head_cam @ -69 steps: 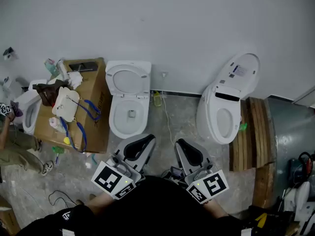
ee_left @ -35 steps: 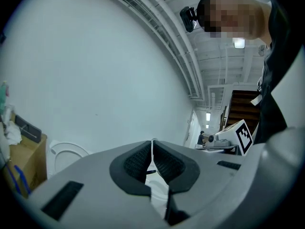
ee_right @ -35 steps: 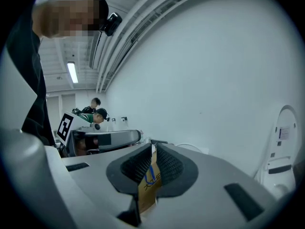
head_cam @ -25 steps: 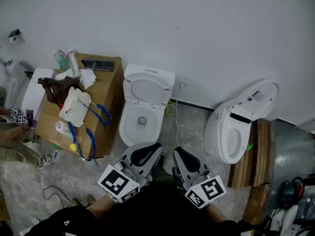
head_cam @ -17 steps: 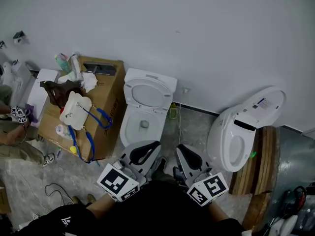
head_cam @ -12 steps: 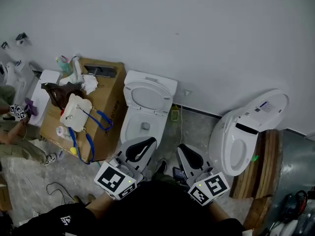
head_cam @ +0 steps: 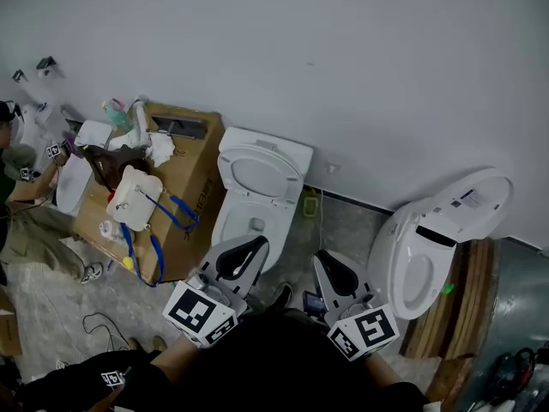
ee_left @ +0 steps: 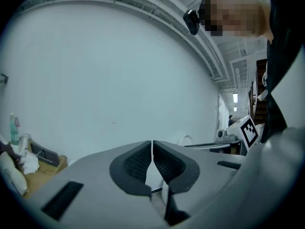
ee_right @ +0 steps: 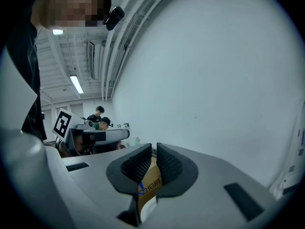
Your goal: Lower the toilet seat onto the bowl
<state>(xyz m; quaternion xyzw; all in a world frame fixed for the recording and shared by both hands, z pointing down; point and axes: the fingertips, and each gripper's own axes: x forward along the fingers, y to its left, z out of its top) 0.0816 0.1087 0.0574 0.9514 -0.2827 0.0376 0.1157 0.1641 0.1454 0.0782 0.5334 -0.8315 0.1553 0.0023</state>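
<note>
Your left gripper (head_cam: 251, 245) and right gripper (head_cam: 324, 261) are both pinched closed on nothing. Closed tips can slip off the upright toilet seat (head_cam: 260, 163), and it would slam onto the bowl (head_cam: 225, 221).

We wear a black top (head_cam: 283, 363) with small white sleeve print (head_cam: 111, 378), and our pale grey plastic left gripper (head_cam: 249, 247) and matching right gripper (head_cam: 330, 264) carry black ribbed pads (ee_left: 136, 163) and white cubes (head_cam: 199, 312) printed with black square markers.

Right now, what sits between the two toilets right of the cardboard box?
In the head view, a small yellow-green container stands at the wall's foot beside the box-side toilet. Past it, only floor up to the right toilet.
</note>
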